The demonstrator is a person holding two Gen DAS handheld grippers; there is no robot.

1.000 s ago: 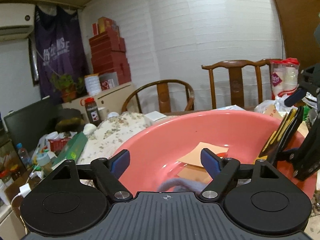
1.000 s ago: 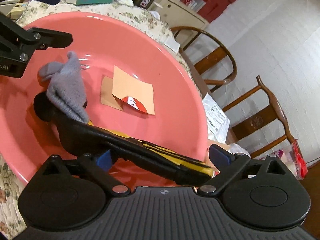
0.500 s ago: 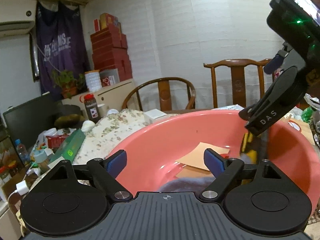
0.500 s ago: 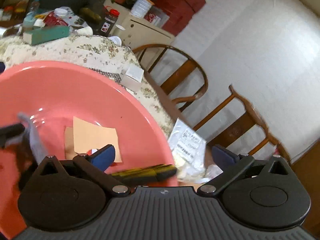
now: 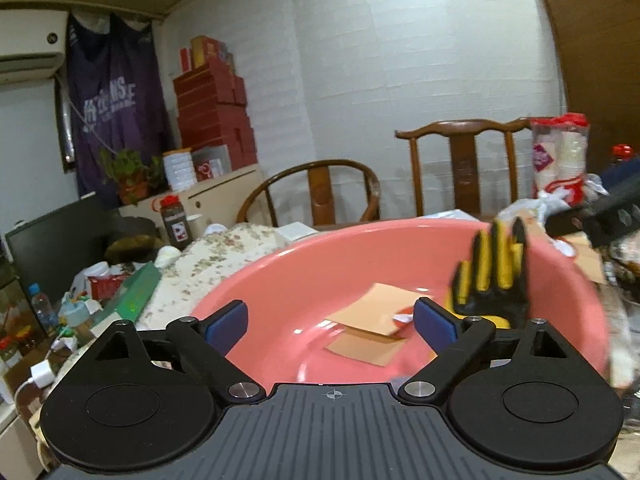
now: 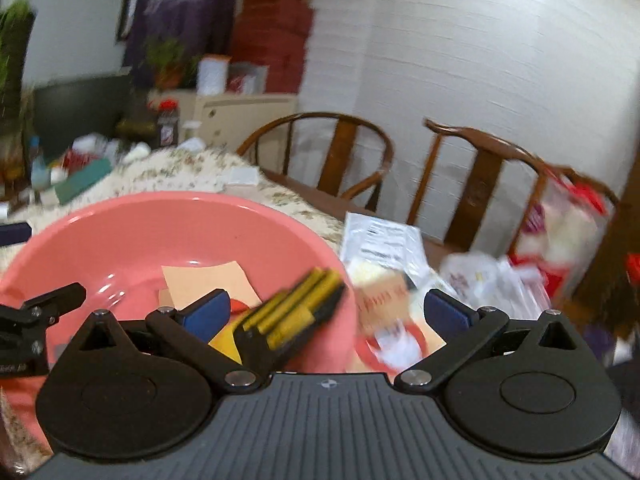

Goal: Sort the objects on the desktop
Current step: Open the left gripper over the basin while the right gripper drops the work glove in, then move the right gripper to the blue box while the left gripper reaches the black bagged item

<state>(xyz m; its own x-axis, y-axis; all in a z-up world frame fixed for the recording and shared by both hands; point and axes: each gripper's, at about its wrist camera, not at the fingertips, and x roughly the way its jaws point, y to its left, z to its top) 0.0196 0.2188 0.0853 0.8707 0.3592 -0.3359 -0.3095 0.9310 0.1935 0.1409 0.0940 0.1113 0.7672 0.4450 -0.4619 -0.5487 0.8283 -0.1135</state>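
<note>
A pink basin (image 5: 320, 264) holds tan paper envelopes (image 5: 372, 320) and a black and yellow glove (image 5: 492, 276) that leans against its right inner wall. My left gripper (image 5: 330, 320) is open and empty, low over the basin's near rim. My right gripper (image 6: 326, 314) is open and empty over the basin's right rim (image 6: 240, 204); the glove (image 6: 296, 312) lies between its fingers, not gripped. The right gripper's body (image 5: 600, 216) shows at the far right of the left wrist view.
A flowered tablecloth (image 5: 224, 252) bears a green box (image 5: 132, 296), bottles and clutter at the left. Plastic bags and a stack of paper cups (image 5: 560, 160) stand at the right. Two wooden chairs (image 5: 328, 196) stand behind the table.
The right gripper let the glove go into the basin and swung up and to the right, away from it. The left gripper stayed open over the basin.
</note>
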